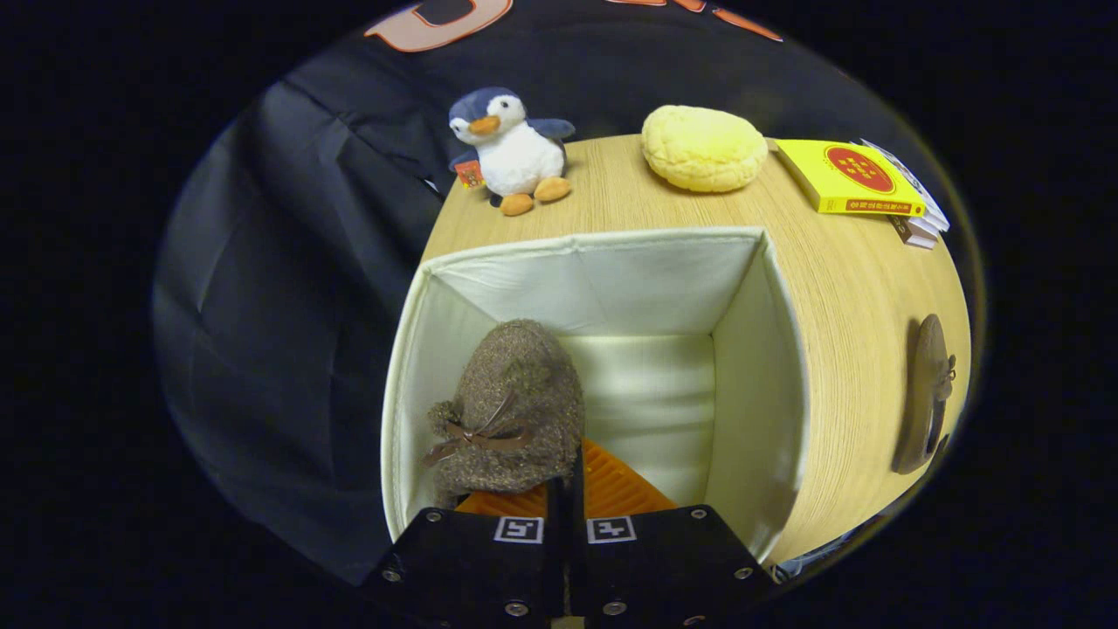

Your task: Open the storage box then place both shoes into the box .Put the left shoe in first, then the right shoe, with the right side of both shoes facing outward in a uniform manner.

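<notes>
The gripper has its two fingers drawn close together, pinching the heel end of a brown fuzzy shoe with a small bow, which hangs toe-forward inside the open white storage box, against its left wall and above the pale floor. By my reading the box is already open and this first shoe is being lowered in but not yet let go; whether it is the left one I cannot tell from here. The second shoe lies on the wooden table to the right of the box, well apart from it, so releasing this one, fetching that one and matching the sides both remain to do. Beyond the box, at the table's far edge, sit a plush penguin with a small tag, a yellow bun-shaped cushion, and a yellow book on top of other booklets; its cover print is too small to read.
</notes>
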{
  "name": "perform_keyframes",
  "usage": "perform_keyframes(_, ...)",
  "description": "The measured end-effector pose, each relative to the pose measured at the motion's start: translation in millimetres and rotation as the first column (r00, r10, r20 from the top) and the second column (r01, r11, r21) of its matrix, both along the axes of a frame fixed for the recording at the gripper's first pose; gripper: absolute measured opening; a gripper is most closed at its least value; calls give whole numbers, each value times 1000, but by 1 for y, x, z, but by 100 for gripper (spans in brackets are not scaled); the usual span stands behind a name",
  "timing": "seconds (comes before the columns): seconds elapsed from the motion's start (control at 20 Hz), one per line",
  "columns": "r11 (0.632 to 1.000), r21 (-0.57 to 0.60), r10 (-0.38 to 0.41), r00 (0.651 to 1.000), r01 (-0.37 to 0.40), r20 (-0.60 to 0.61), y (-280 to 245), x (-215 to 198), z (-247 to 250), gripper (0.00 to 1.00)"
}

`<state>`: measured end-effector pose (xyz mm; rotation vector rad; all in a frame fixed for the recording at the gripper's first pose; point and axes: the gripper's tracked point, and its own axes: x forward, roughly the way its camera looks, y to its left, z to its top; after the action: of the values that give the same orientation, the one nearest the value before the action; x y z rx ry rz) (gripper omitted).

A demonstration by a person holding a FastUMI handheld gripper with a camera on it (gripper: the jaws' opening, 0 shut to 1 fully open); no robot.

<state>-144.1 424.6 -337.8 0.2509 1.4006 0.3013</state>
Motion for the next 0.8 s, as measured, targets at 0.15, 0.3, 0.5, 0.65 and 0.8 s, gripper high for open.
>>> perform_keyframes(0.15, 998, -59, -15, 999, 12, -50, 3, -6, -20, 4)
perform_keyframes(0.3, 996, -79, -41, 991, 31, -125, 7, -17, -37, 5)
perform_keyframes(0.5, 999, -16, 33, 976, -38, -213, 17, -44, -39, 14)
perform_keyframes(0.65, 997, 82, 9, 970, 11, -244, 17, -47, -21, 24)
perform_keyframes(0.8, 982, 185, 13, 972, 31, -234, 17, -42, 4, 43)
